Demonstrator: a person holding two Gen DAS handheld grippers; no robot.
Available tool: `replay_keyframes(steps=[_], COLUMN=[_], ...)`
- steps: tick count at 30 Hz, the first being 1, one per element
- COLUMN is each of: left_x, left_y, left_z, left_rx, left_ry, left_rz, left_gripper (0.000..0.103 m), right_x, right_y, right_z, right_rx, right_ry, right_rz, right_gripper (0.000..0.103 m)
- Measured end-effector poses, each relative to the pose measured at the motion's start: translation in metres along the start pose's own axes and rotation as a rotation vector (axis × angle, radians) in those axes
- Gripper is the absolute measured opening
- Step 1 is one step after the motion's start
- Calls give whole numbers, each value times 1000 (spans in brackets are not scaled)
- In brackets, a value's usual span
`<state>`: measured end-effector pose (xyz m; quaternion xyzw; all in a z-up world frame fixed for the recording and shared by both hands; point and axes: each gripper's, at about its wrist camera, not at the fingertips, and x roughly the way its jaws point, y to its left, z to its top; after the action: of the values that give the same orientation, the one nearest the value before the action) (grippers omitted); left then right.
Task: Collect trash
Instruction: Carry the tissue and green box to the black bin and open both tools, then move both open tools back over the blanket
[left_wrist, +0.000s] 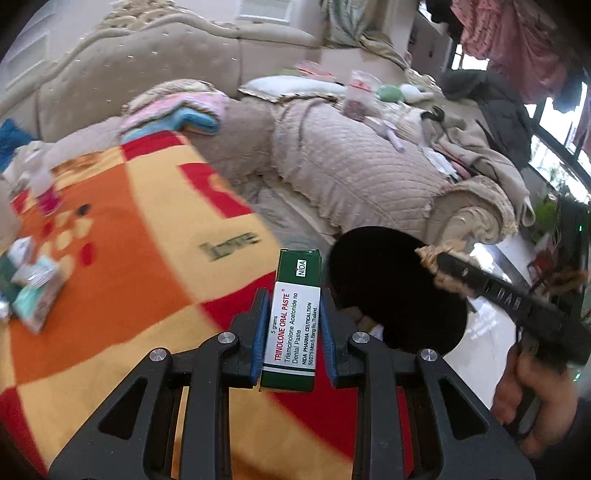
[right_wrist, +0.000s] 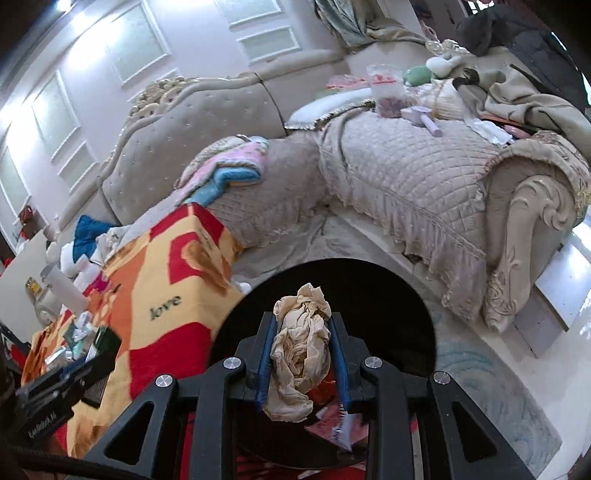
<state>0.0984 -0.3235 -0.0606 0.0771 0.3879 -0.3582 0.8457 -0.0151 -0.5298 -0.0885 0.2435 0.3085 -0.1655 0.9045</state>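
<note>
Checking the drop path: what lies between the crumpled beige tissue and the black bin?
Nothing: right wrist view shows crumpled beige tissue directly over black round bin.

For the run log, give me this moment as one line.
left gripper: shut on green medicine box | right gripper: shut on crumpled tissue, over black bin | nothing dropped yet

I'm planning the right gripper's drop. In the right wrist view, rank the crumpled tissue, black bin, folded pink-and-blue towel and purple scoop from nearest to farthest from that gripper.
1. Crumpled tissue: clamped between the right gripper fingers.
2. Black bin: directly below and just ahead.
3. Folded pink-and-blue towel: on the sofa, ahead to the left.
4. Purple scoop: on the far sofa cushion, upper right.
</note>
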Motion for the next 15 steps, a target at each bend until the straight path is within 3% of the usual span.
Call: replay_keyframes(steps=[6,8,10,11,15], left_x=[44,56,64,65,58], left_y=[-31,-40,-53,-57,-52], left_z=[27,31,30,28,21], left_rx=[11,27,74,94,87], left_ry=[92,131,155,155,133], left_rz=[-105,-122,-128,-118,-98], left_gripper=[25,28,57,64,67], right_x=[14,15,14,14,11], right_y=[-12,-14,-14,-14,-12], right_z=[0,-1,-1,0,1], right_rx=[19,28,34,39,53], right_ry=[48,57,44,37,24], right_rz=[-21,-25,-27,-29,-34], right_gripper=[28,41,50,51,51])
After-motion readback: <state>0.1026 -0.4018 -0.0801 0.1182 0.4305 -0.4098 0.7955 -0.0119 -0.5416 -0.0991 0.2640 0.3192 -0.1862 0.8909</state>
